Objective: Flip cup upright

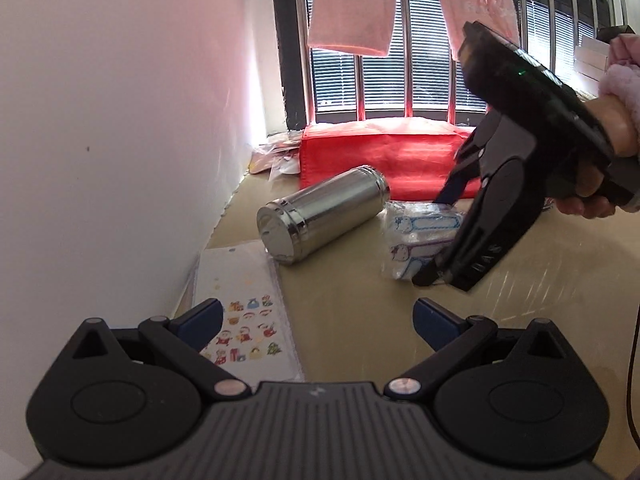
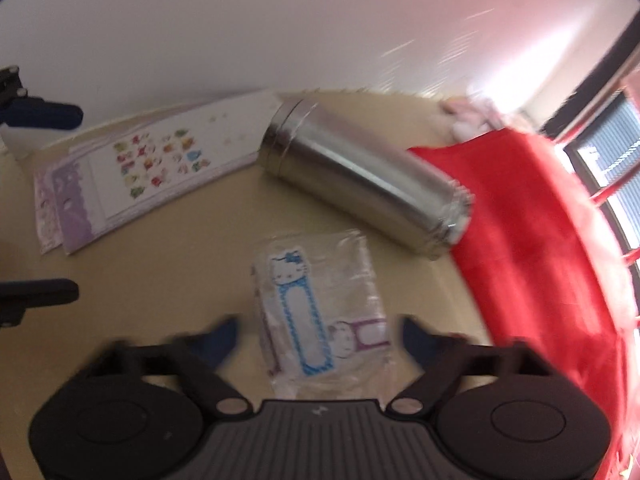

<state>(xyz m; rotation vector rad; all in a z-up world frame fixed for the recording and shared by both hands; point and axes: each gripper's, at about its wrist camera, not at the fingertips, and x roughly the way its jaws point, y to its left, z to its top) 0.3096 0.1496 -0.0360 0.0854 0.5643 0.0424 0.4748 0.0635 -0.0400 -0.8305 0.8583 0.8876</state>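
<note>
A shiny steel cup (image 1: 324,215) lies on its side on the beige table (image 1: 360,320), one end toward the red bag. It also shows in the right wrist view (image 2: 364,186), blurred. My left gripper (image 1: 318,316) is open and empty, well short of the cup. My right gripper (image 2: 320,334) is open and empty, hovering over a clear sticker packet (image 2: 320,312), apart from the cup. In the left wrist view the right gripper (image 1: 436,240) comes in from the right, tips down by the packet (image 1: 420,236).
A red cloth bag (image 1: 384,152) sits behind the cup by the barred window. Sticker sheets (image 1: 244,312) lie along the white wall on the left. Pink towels (image 1: 352,4) hang above. The left gripper's fingers (image 2: 44,114) show at the right wrist view's left edge.
</note>
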